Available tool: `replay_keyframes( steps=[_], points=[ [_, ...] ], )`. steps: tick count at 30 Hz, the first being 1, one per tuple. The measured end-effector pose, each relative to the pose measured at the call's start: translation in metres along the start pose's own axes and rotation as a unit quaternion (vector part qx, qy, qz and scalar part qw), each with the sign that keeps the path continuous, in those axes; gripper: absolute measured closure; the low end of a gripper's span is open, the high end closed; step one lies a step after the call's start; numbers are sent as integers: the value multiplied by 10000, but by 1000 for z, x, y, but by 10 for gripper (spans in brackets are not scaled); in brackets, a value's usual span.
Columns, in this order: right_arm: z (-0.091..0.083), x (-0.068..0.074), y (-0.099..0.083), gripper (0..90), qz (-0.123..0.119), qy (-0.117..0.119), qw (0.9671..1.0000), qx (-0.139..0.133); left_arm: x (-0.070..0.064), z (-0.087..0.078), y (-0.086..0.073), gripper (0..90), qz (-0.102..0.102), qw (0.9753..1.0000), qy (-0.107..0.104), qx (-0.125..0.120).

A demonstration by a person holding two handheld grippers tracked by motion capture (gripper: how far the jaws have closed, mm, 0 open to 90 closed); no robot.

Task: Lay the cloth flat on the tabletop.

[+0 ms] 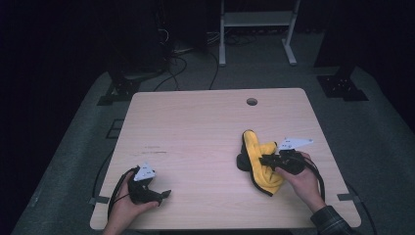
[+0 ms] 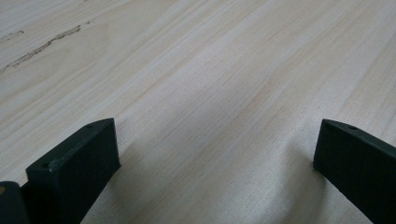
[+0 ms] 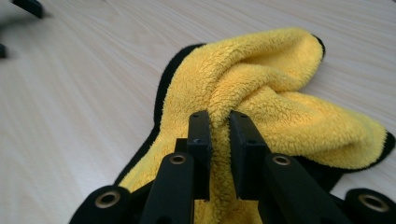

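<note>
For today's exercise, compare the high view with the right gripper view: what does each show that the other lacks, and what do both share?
High view alone: the left gripper held low over the table, apart from the cloth, and the table's round hole. Right gripper view alone: the jaws pinched shut on a fold of fleecy pile. Both: the yellow cloth with black edging, and the right gripper gripping it.

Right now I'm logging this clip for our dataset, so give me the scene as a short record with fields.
surface: wooden table
item: yellow cloth with black edging, bunched up
right gripper: shut on a fold of the cloth
left gripper: open, jaws wide apart over bare wood
cloth position: right half of the table
</note>
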State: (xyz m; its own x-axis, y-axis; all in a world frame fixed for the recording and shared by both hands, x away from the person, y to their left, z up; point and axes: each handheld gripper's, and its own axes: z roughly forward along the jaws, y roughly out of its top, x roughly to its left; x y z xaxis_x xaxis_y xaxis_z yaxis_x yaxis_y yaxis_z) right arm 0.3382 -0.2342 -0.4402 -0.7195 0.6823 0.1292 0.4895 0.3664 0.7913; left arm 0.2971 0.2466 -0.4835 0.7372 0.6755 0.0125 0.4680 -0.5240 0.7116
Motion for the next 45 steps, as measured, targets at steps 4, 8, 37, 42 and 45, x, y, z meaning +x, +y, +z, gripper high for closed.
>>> replay_keyframes(
  steps=[4, 8, 37, 42, 45],
  points=[
    [5, 15, 7, 792, -179, 275, 9995, 7, 0, 0, 0, 0, 2, 10000, 1, -2],
    [11, 35, 17, 794, -374, 621, 9974, -35, 0, 0, 0, 0, 1, 10000, 4, -8],
    [22, 106, 3, 604, -1024, 1246, 9868, 150, 0, -1, -1, 0, -1, 10000, 3, 4],
    [29, 111, -11, 574, -1274, 1053, 9852, 462, 0, -1, -1, 0, 0, 10000, 3, 8],
    [40, 114, -18, 628, -1593, 916, 9800, 760, 0, -1, -1, 0, 6, 10000, 6, 10]
  ],
)
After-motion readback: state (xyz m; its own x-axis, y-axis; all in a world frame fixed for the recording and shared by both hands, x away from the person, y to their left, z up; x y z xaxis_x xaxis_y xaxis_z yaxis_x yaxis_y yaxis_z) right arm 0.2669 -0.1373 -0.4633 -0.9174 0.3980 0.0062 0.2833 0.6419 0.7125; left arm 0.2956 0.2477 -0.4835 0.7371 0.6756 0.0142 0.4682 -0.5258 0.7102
